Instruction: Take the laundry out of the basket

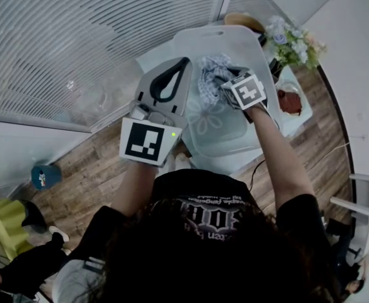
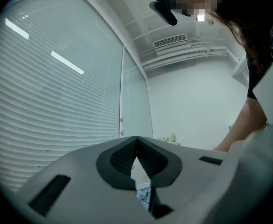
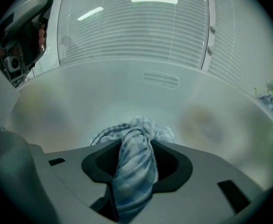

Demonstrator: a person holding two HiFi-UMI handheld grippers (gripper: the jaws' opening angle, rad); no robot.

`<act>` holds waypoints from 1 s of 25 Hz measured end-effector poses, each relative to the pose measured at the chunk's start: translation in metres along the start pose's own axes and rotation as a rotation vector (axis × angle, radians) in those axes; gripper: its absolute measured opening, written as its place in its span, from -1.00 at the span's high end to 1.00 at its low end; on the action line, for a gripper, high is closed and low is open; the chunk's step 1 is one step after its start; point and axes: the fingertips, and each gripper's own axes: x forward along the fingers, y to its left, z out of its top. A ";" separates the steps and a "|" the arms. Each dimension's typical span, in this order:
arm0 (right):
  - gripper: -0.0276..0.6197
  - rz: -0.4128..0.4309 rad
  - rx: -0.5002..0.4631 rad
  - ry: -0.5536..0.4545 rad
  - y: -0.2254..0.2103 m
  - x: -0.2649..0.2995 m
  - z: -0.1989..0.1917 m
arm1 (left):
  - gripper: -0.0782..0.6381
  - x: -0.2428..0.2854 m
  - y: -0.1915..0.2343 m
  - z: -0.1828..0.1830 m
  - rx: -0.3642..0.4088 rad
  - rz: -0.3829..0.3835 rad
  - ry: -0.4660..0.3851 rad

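Right claw [image 3: 135, 146] is clamped on the cloth [image 3: 132, 185], a thin bunch between its jaws; the rest hangs just beyond, inside the basket [image 3: 164, 97]. It could slip free (narrow hold). Left claw [image 2: 136, 139], jaws together and empty, hovers alongside.

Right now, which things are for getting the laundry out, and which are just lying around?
For the job:
basket
checked cloth inside it
right gripper, shut on the cloth

Just around:
flowers
blue thing on the floor
left gripper, shut, holding nothing
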 end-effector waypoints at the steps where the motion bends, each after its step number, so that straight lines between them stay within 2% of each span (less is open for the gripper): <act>1: 0.32 -0.004 0.008 -0.016 -0.001 -0.004 0.004 | 0.78 -0.001 0.000 0.000 0.001 0.000 0.001; 13: 0.32 -0.046 0.033 -0.312 0.003 -0.071 0.067 | 0.78 -0.012 -0.002 0.006 0.025 0.008 -0.001; 25: 0.32 -0.074 -0.006 -0.524 0.024 -0.138 0.118 | 0.78 -0.026 -0.001 0.008 0.035 0.047 0.003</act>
